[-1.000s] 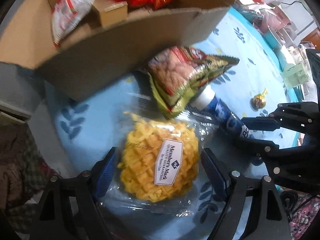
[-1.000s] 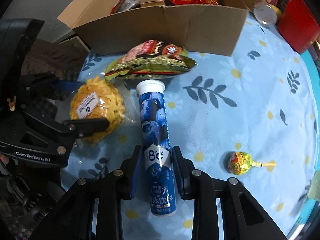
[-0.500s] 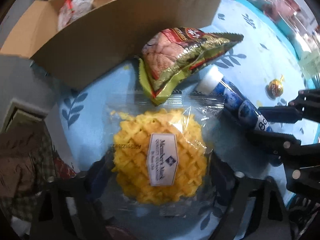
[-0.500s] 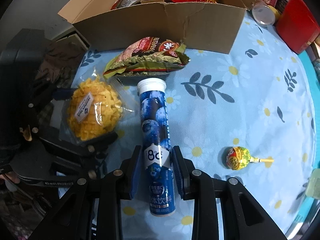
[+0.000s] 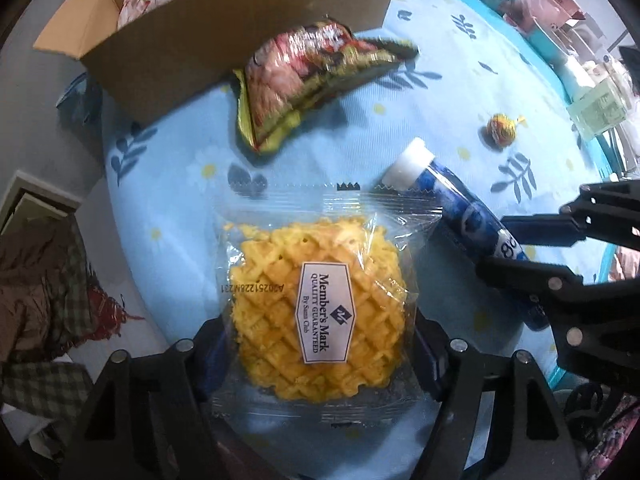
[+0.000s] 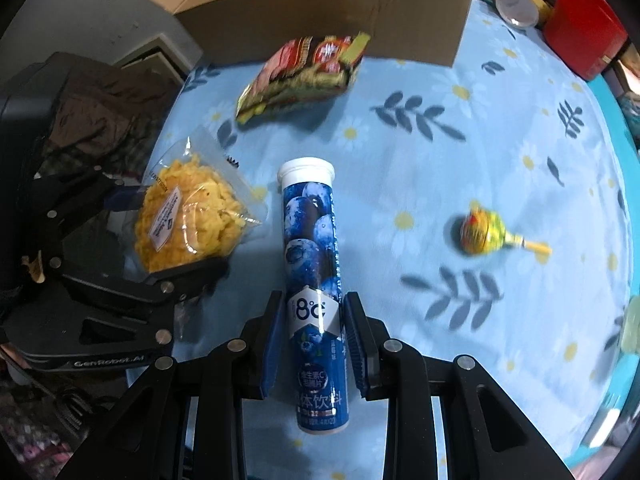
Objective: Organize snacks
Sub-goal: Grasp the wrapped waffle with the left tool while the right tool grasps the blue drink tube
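Note:
My left gripper (image 5: 320,354) is shut on a clear packet holding a yellow waffle (image 5: 320,312) with a white label, lifted off the blue flowered tablecloth (image 5: 180,184). The waffle packet also shows in the right wrist view (image 6: 188,216), with the left gripper (image 6: 132,240) around it. My right gripper (image 6: 314,344) is shut on a blue blueberry drink-tablet tube (image 6: 314,264) with a white cap, held above the cloth. The tube (image 5: 460,216) also shows in the left wrist view. A red-green snack bag (image 6: 300,76) lies before the cardboard box (image 6: 320,20).
The open cardboard box (image 5: 224,36) holds several snack packets. A wrapped lollipop (image 6: 484,232) lies on the cloth to the right. A red box (image 6: 584,28) and a jar (image 6: 516,4) stand at the back right. Clothes (image 6: 100,120) lie beyond the table's left edge.
Both grippers have pulled back and up from the box with their items. The waffle packet and the tube are off the cloth and farther from the snack bag.

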{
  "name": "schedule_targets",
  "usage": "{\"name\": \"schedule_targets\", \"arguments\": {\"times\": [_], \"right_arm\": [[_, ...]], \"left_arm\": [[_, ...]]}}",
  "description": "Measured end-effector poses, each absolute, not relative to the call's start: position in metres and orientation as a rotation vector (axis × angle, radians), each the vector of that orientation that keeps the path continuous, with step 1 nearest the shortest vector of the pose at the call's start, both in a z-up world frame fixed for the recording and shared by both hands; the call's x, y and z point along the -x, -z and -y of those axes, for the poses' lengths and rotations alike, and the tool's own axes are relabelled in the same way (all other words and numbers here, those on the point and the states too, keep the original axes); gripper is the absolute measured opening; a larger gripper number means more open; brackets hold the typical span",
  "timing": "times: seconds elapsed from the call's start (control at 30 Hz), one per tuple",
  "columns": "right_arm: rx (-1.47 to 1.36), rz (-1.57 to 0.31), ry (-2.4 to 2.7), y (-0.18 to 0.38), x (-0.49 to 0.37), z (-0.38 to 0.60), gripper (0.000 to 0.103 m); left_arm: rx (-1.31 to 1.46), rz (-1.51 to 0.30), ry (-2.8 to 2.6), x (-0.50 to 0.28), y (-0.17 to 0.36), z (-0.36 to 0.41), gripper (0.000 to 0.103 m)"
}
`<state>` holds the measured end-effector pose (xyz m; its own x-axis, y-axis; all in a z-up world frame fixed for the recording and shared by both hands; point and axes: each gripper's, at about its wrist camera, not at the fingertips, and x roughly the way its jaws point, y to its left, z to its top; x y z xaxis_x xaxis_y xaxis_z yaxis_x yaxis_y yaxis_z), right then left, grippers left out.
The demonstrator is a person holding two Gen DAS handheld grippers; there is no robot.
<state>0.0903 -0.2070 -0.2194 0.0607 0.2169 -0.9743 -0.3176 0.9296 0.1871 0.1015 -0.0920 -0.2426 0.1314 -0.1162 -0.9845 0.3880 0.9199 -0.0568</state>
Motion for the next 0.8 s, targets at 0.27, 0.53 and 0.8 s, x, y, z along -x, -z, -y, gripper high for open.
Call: {"name": "schedule_targets", "arguments": {"times": [0.27,0.53,0.8], "right_arm": [[0.153,-1.465,-0.381,0.237,-0.086,0.19,0.03],[0.114,-1.45,-0.398,0.236,-0.081,0.187,0.028],[0.096,-1.425,-0.422,0.219,-0.064,0.189,0.028]], "left_arm": [[-0.23,-1.32,0.304,-0.096,0.245,0.096,0.076],[-0.165,-1.314,0.286,-0.089,0.236,0.091,0.071],[-0.078,-1.297,0.286,-0.074,0.211,0.085,0.071]]}}
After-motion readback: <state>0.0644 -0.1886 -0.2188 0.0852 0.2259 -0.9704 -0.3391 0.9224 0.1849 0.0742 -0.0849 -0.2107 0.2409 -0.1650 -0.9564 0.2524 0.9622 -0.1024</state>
